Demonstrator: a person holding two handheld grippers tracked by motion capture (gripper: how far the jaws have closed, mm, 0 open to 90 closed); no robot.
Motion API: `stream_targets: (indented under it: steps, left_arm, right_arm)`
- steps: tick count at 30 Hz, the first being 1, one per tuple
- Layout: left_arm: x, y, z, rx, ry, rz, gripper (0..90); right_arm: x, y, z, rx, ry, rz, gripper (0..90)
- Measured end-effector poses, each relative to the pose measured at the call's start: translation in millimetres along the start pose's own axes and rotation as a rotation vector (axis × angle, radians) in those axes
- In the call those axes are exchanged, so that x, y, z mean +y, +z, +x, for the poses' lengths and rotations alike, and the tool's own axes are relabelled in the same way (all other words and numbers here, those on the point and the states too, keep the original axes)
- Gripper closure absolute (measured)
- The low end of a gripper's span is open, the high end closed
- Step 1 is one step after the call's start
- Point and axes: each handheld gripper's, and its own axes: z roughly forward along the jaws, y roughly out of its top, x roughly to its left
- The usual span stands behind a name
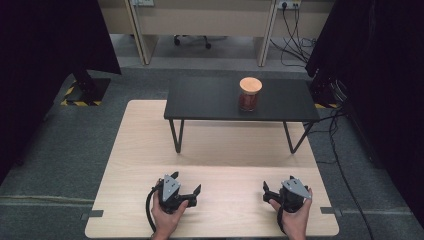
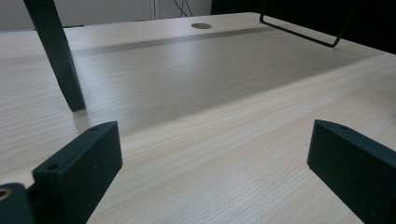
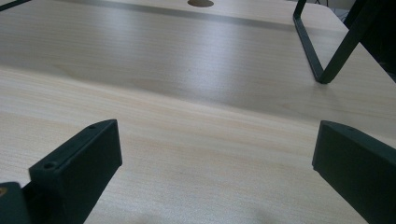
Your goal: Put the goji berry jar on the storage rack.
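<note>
A glass jar (image 1: 250, 94) with a round tan lid and reddish-brown contents stands upright on a low black shelf (image 1: 210, 100) at the far side of the light wooden table (image 1: 225, 150). Near the table's front edge a hand holds each gripper, well short of the jar. My left gripper (image 1: 181, 186) is open, and the left gripper view shows bare wood between its wide-apart jaws (image 2: 215, 140). My right gripper (image 1: 282, 185) is open too, with nothing between its jaws (image 3: 217, 140).
The shelf stands on thin black legs (image 2: 56, 51) (image 3: 322, 51) with open space beneath it. A round cable hole (image 2: 201, 25) sits in the table's far part. Dark curtains flank the table, cables (image 1: 345, 165) trail on the floor at right, and a desk stands behind.
</note>
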Motion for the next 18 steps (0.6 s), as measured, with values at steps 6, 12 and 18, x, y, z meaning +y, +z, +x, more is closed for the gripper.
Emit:
stream_targets:
  steps: [6, 12, 18]
  left_arm:
    - [0.0, 0.0, -0.1, 0.001, 0.0, 0.0, 2.4]
    - [0.0, -0.1, 0.0, 0.001, -0.001, 0.0, 2.4]
    - [0.0, 0.0, -0.3, 0.001, 0.001, 0.0, 2.4]
  right_arm:
    - [0.5, 0.1, -1.8, 0.005, 0.011, 0.003, 1.4]
    - [0.0, -0.1, -1.0, 0.004, 0.004, 0.0, 1.4]
    - [-0.3, -0.2, -0.8, 0.003, 0.004, -0.001, 1.4]
